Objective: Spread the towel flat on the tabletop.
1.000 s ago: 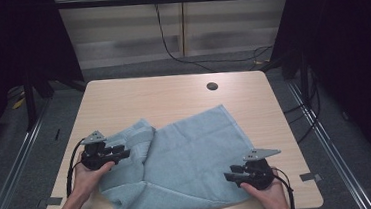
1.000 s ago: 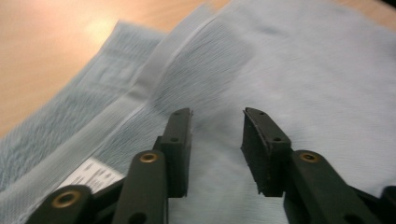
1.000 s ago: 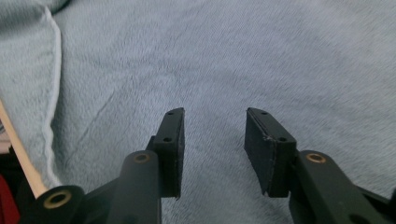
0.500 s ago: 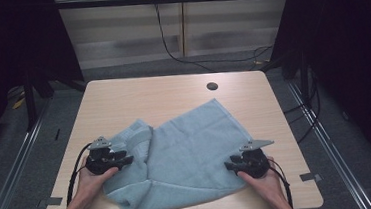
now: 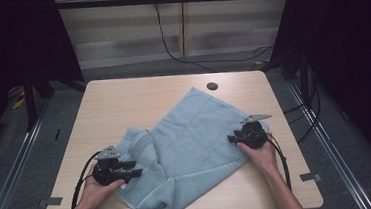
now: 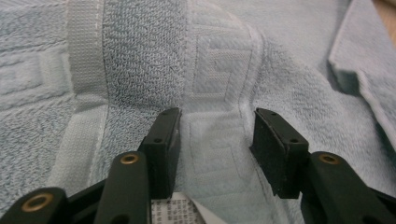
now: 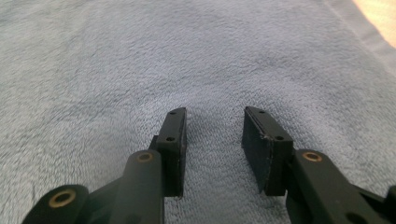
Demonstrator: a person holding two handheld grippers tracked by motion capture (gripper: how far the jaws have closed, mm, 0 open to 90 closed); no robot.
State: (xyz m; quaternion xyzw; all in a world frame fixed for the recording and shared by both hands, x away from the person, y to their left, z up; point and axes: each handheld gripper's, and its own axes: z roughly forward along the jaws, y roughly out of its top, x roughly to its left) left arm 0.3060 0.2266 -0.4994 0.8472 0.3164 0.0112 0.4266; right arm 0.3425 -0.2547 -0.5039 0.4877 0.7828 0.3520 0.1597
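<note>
While lying diagonal, towel (image 5: 196,143) far corner up-right.

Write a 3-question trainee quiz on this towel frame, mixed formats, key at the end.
1. True or false: the left gripper holds the towel lifted clear of the table.
2. Multiple choice: in the left gripper view, what lies between its jaws? A) bare wood B) the towel's woven border band C) a cable
3. Short answer: in the high view, at which edge of the towel is the right gripper?

Key:
1. False; the towel lies on the table, the jaws stand apart over it.
2. B
3. Its right edge, jaws pointing inward over the cloth.
</note>
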